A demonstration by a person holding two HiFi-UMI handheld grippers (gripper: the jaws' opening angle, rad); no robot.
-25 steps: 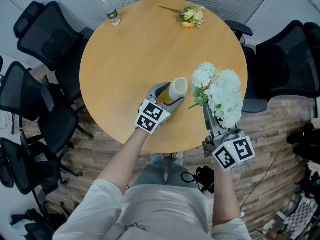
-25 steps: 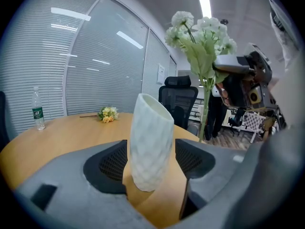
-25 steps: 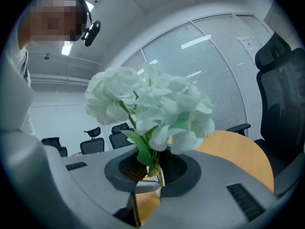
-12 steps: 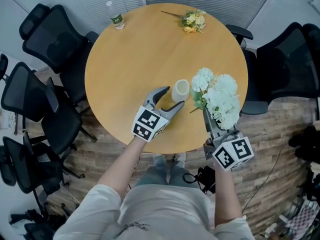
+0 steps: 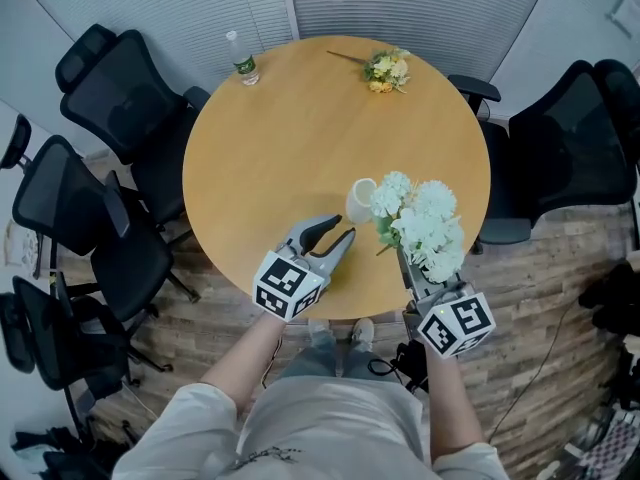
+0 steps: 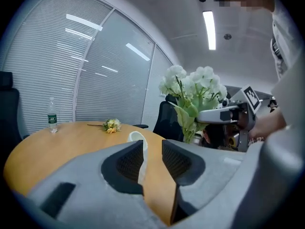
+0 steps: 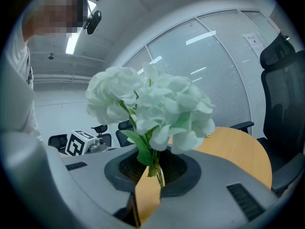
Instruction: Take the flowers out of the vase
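Right gripper view, item one: what is in the jaws?
- Right gripper (image 7: 155, 170): jaws narrow, clamped on the green stems of the white flowers (image 7: 153, 103). The heads stand upright above the pads, with leaves just over the grip.

Where does that item sit, seen from the head view?
- At the near right edge of the table (image 5: 265, 153), with the blooms over the table's rim. The flowers are out of the vase (image 5: 360, 200) and just to its right. From above I cannot tell whether the nearest bloom touches its rim.

Item two, the left gripper?
- Left gripper (image 5: 338, 232): jaws part open and closing, with nothing between the pads. Its own view shows only a strip of table top and the vase's white rim through the gap, farther off. It is held over the near edge of the table, pointing at the vase and apart from it.

The vase itself?
- One, white, empty, on the table between the middle and the near right edge.

Remaining stock?
- Yellow posy (image 5: 386, 68): one, lying at the far edge of the table.
- Water bottle (image 5: 243, 60): one, upright, at the far left edge.
- Office chairs (image 5: 112, 90): black, several, standing round the table on both sides.
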